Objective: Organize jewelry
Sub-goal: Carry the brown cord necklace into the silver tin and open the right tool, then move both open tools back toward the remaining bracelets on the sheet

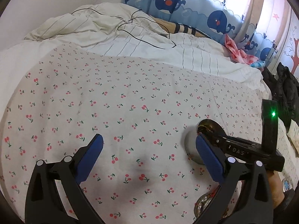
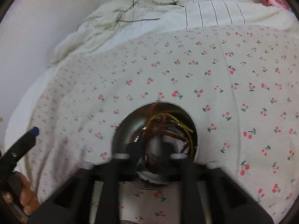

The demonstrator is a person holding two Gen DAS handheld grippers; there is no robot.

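Right gripper (image 2: 149, 155) hanging over metal bowl (image 2: 130, 123) on the cherry sheet (image 2: 205, 65), jaws apart, clamping nothing; jewelry (image 2: 168, 123) lying tangled inside bowl. Left gripper (image 1: 147, 149) idling beside bowl, jaws wide. Risk: cords snagging a finger, tipping bowl.

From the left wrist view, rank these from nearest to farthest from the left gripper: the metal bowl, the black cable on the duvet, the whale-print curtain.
Measured from the left gripper:
1. Metal bowl, on the cherry-print sheet just behind its right finger.
2. Black cable, lying across the striped duvet further up the bed.
3. Whale-print curtain, hanging behind the bed at the far end.
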